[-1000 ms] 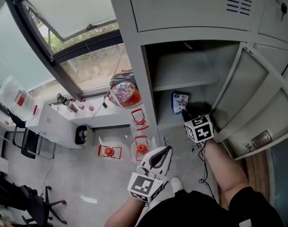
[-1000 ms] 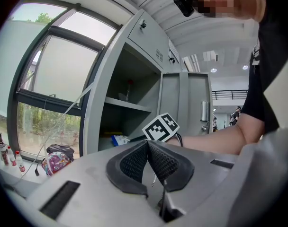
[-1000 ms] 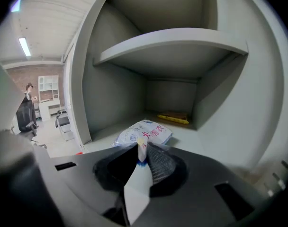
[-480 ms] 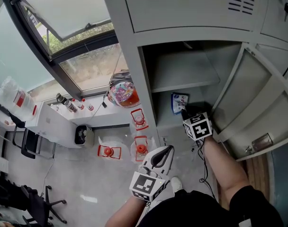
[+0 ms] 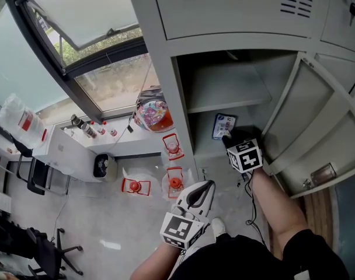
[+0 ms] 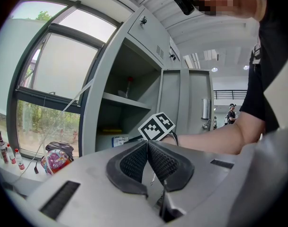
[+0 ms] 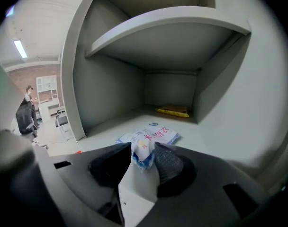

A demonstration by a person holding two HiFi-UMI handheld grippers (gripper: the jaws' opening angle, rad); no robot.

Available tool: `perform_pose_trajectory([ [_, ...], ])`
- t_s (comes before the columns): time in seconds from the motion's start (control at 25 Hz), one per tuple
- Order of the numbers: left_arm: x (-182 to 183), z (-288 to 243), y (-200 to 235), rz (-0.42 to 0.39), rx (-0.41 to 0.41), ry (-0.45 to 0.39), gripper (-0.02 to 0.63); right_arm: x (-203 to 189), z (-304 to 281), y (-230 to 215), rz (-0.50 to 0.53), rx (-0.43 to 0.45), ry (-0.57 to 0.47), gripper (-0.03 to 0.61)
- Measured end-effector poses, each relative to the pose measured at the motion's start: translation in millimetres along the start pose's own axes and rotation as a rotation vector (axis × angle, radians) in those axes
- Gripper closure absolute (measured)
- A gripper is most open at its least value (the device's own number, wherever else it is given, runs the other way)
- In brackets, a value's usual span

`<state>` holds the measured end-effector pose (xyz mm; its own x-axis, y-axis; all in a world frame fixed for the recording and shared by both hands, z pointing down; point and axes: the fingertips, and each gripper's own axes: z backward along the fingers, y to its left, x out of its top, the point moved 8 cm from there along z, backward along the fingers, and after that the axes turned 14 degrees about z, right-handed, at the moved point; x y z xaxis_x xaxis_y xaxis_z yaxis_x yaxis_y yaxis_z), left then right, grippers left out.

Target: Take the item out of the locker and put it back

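A white and blue packet lies on the floor of the open locker compartment. My right gripper reaches into the locker just in front of it. In the right gripper view the packet's near end stands up between the jaws of the right gripper. These jaws have just been opening and stand apart round the packet's end without pinching it. My left gripper hangs outside the locker, below its front edge, shut with nothing in it; its pads meet at the tips.
The locker door stands open at the right, and a shelf lies above the packet. A yellow item lies at the compartment's back. A colourful bag, red objects and a bin stand left of the locker.
The right gripper's jaws have spread apart. The packet, held tilted before, now rests flatter on the locker floor. The left gripper has kept still.
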<state>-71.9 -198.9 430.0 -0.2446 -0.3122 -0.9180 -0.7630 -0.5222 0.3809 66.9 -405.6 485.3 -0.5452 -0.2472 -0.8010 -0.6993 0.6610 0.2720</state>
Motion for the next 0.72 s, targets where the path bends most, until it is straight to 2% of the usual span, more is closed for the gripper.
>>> perform_pose_trajectory([
  [0.32,-1,9,-6,-0.006,-0.003,-0.001,0.597,6,18,2,-0.009,-0.028,-0.044,0.39],
  [0.4,-1,13,-9,-0.009,-0.005,-0.001,0.597,7,26,4,-0.008,-0.045,-0.058,0.429],
  [0.48,-1,17,-12,-0.013,-0.009,-0.001,0.597,9,35,6,-0.008,-0.069,-0.071,0.525],
  [0.72,-2,34,-24,-0.018,-0.016,-0.01,0.597,14,64,21,-0.012,-0.069,-0.111,0.526],
])
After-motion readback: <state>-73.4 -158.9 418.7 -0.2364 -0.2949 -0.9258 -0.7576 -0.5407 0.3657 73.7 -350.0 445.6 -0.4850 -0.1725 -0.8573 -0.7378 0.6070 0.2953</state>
